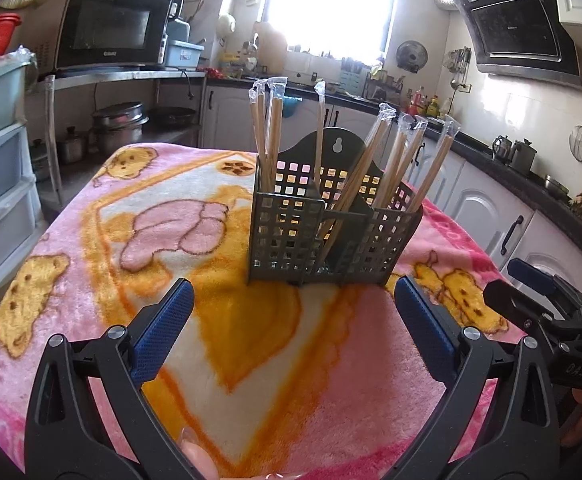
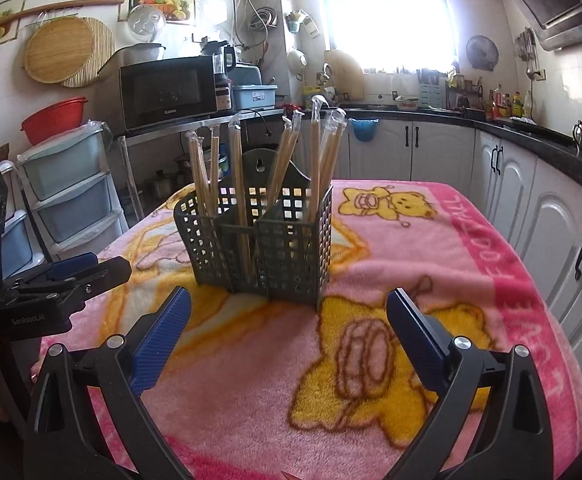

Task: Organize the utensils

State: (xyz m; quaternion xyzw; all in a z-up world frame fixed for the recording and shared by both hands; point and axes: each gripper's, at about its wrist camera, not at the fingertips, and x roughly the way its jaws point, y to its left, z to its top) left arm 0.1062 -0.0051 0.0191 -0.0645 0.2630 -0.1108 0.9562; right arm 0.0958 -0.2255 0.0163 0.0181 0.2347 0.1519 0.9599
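Chopsticks [image 1: 269,132] upright in caddy [image 1: 291,236]; both grippers empty.

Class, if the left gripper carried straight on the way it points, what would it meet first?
Most likely the grey utensil holder on the blanket, directly ahead of the open left gripper; depth is uncertain.

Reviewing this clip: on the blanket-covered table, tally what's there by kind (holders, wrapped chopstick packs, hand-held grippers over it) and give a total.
Dark perforated utensil holder: 1
Wrapped chopstick packs standing in it: about 8; they overlap, so the count is not exact
Left hand-held gripper, open and empty: 1
Right hand-held gripper, open and empty: 1
Total: about 11, all on or over the pink blanket
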